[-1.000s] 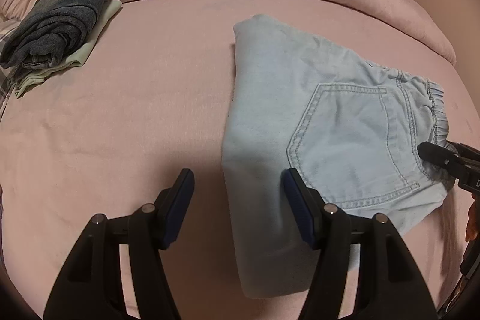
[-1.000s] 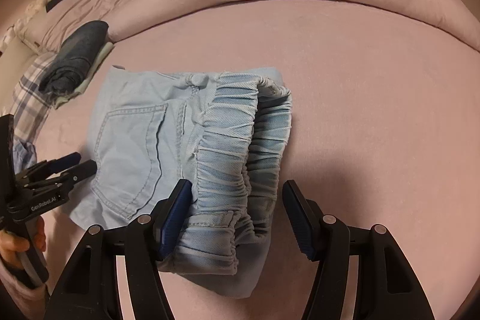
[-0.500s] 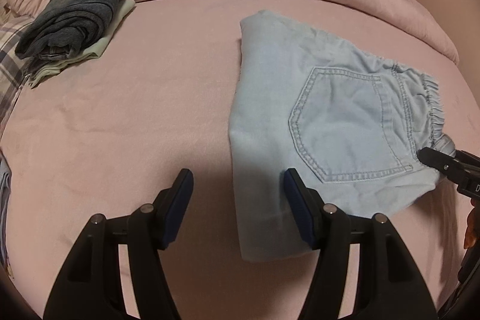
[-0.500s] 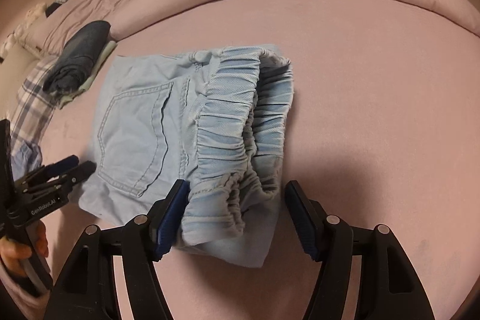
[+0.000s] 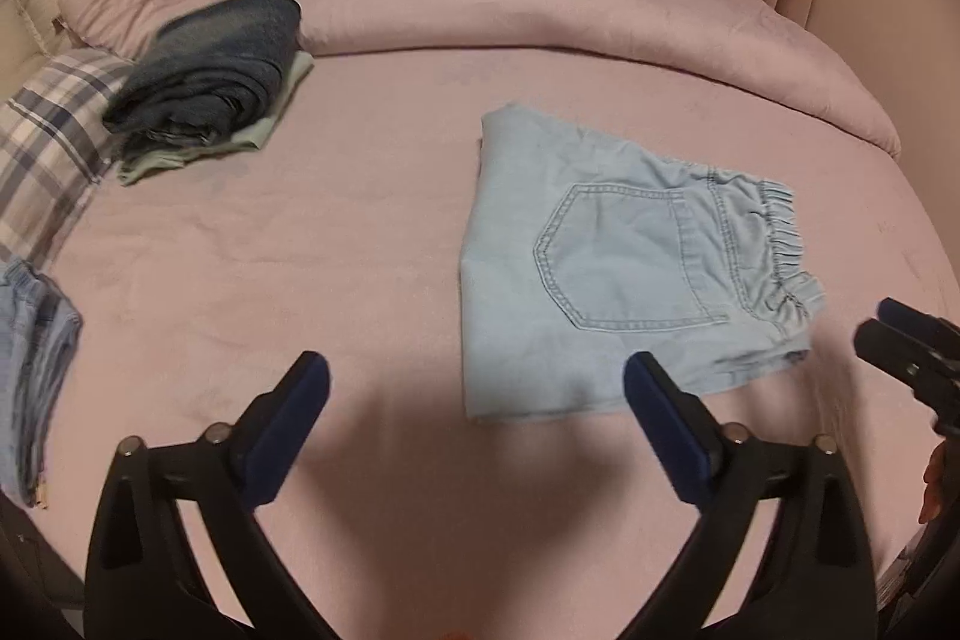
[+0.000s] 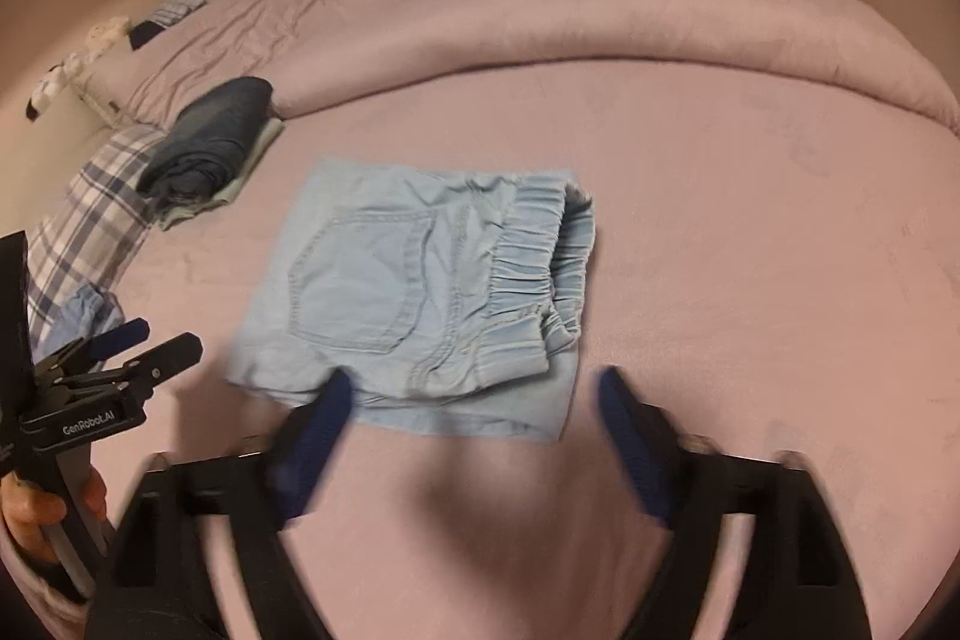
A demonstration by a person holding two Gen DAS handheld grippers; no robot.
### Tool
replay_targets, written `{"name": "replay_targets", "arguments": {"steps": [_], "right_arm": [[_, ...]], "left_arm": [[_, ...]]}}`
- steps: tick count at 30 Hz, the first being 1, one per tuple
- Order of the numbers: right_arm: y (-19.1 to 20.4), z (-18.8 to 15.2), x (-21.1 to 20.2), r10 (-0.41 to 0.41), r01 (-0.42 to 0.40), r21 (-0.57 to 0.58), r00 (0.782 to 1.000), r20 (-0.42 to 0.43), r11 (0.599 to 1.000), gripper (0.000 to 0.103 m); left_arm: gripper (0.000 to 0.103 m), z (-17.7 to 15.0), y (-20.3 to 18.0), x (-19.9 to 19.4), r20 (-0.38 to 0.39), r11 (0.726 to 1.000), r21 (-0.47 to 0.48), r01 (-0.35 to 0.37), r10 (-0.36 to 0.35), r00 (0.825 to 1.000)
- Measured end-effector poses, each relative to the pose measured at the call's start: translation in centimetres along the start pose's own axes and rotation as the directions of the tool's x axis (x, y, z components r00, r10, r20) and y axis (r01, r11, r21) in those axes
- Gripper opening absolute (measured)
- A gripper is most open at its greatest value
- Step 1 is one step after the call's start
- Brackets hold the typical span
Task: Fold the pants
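Note:
The light blue denim pants (image 5: 606, 274) lie folded into a flat square on the pink bed, back pocket up, elastic waistband to the right. They also show in the right wrist view (image 6: 420, 292). My left gripper (image 5: 477, 388) is open and empty, held above the bed near the pants' near left corner. My right gripper (image 6: 474, 397) is open and empty, above the pants' near edge. The right gripper also shows at the right edge of the left wrist view (image 5: 912, 346), and the left gripper at the left of the right wrist view (image 6: 129, 346).
A folded dark blue garment on a pale green one (image 5: 210, 82) sits at the back left. A plaid cloth (image 5: 42, 154) and another light blue denim piece (image 5: 30, 352) lie at the left edge. A rolled pink duvet (image 5: 540, 10) runs along the back.
Both grippers have pulled back and up from the pants. The left moved off the pants' left edge; the right drew away from the waistband. The pants lie still.

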State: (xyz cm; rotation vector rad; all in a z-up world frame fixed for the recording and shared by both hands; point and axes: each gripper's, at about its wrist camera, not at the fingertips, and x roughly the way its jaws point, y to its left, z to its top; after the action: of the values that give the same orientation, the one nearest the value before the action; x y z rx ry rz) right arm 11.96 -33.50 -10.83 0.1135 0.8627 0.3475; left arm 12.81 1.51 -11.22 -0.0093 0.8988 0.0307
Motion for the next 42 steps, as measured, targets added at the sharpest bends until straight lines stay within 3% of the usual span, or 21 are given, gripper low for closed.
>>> {"name": "replay_targets", "arguments": {"steps": [6,13,18,42], "right_arm": [[1.9,-0.2,-2.1,-0.001,0.002,-0.026,0.999,0.039,1.000,0.102],[3.7,-0.4,-5.1,-0.022,0.026,-0.041,0.997,0.078,0.999,0.102],[4.7,0.0,-7.1,-0.032,0.037,-0.049,0.994,0.108,0.998,0.102],[6.2,-0.8,-8.3,-0.028,0.035,-0.071,0.994,0.107,0.997,0.102]], "left_arm": [[0.102,-0.7,-1.1,-3.2,-0.003,1.000,0.002,-0.005,0.005,1.000],[0.102,-0.8,-2.2,-6.9,0.034,1.000,0.016,-0.003,0.002,0.999],[0.102,-0.5,-3.2,-9.2,0.069,0.999,0.024,-0.046,0.044,0.997],[0.102,-0.6,-4.0,-9.8,0.064,0.998,0.036,-0.051,0.048,0.997]]}}
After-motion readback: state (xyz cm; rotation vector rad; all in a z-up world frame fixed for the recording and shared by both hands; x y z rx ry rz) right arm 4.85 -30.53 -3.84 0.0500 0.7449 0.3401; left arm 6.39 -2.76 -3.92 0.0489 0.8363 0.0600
